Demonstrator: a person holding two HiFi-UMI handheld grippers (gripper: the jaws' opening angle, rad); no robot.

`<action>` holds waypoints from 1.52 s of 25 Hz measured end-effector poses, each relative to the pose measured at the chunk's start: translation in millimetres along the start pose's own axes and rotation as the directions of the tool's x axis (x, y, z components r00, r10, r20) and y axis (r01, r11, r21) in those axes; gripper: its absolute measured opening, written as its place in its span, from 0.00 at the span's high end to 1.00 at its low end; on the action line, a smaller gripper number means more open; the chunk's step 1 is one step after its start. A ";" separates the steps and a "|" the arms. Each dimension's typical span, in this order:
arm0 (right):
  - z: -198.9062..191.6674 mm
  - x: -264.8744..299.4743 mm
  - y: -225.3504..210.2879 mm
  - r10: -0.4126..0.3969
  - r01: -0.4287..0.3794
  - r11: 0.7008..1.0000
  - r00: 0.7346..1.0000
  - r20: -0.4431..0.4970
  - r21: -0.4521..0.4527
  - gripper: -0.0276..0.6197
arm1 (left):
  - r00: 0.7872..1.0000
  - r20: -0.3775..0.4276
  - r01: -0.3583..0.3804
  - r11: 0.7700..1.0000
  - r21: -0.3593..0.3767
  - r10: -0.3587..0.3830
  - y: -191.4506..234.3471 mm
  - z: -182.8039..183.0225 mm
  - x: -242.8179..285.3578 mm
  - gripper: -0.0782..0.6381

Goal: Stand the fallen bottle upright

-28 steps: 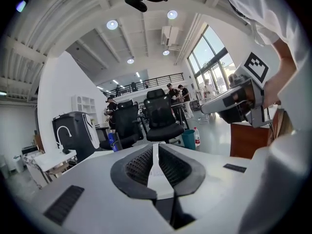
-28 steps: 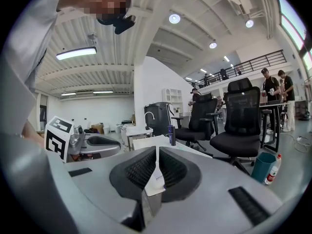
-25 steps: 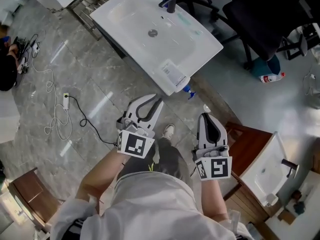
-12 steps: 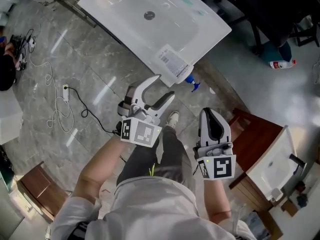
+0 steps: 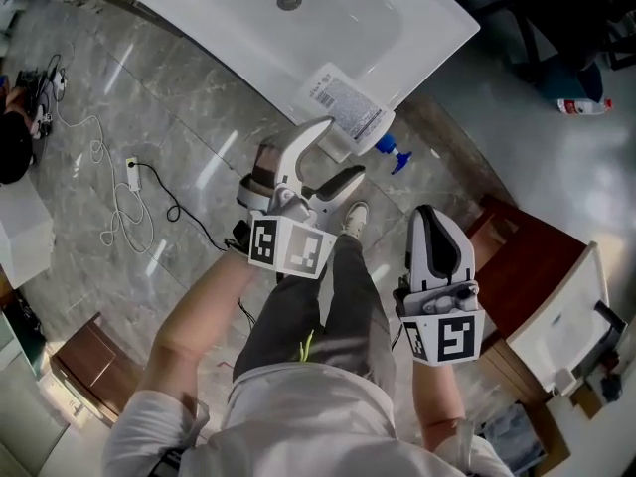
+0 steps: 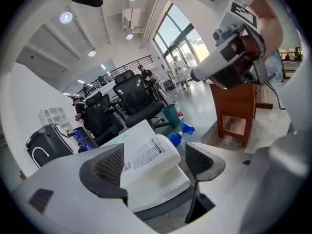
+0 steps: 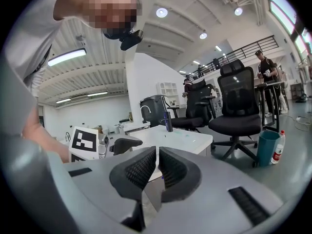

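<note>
Bottle [image 5: 343, 115] lies on its side at the near corner of the sink [image 5: 248, 38], label up, blue pump head poking past the edge. Left gripper [image 5: 341, 150] lined up with it: jaws spread wide and just been opening, bottle body framed between them in the left gripper view [image 6: 146, 155], pads apparently not yet on it. Probably opened this wide to take the body across its width. Right gripper [image 5: 434, 219] hangs back over the person's leg, jaws pressed together on nothing; likely idle. From the head view, the left jaw covers part of the bottle. The sink's far end is cut off. How full the bottle is cannot be told.
</note>
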State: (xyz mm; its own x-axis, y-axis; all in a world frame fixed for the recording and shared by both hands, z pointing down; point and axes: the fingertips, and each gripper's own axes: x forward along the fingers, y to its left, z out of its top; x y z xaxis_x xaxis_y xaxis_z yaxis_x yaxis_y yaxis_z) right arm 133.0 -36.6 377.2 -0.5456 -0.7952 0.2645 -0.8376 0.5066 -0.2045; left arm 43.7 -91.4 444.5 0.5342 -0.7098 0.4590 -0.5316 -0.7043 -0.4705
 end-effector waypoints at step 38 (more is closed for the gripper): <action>-61.6 14.7 -21.6 -0.040 0.039 0.996 0.999 0.018 0.085 0.89 | 0.963 -0.246 0.182 0.935 0.305 -0.108 -27.8 -43.6 79.2 0.13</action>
State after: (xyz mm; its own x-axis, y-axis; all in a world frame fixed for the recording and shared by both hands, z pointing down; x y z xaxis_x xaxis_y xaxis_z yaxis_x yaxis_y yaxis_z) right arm 141.3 -38.8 443.6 -0.5107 -0.8208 0.2558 -0.8526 0.4452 -0.2735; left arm 72.1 -128.3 526.8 0.4104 -0.6097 0.6781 -0.1994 -0.7856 -0.5857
